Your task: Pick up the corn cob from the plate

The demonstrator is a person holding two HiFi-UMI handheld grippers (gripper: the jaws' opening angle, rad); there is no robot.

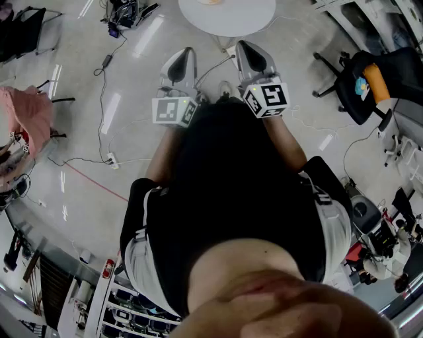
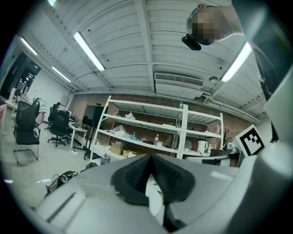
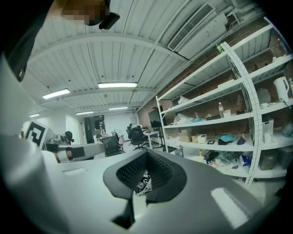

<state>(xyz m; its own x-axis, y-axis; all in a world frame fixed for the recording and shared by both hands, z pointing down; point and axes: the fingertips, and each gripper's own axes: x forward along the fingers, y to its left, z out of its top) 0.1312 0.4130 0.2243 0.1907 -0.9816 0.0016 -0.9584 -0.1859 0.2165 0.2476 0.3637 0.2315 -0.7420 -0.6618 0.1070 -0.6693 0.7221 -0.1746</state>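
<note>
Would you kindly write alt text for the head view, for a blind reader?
Seen from above, a person in black holds the left tool and right tool side by side, shut and empty, over a cabled floor; a round white table stands ahead.

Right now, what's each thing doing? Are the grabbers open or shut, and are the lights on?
left gripper: shut, nothing between its jaws, pointing level.
right gripper: shut, holding nothing, pointing about level.
ceiling lights: on.
office chair: nobody sitting in it, an orange thing lying on it.
</note>
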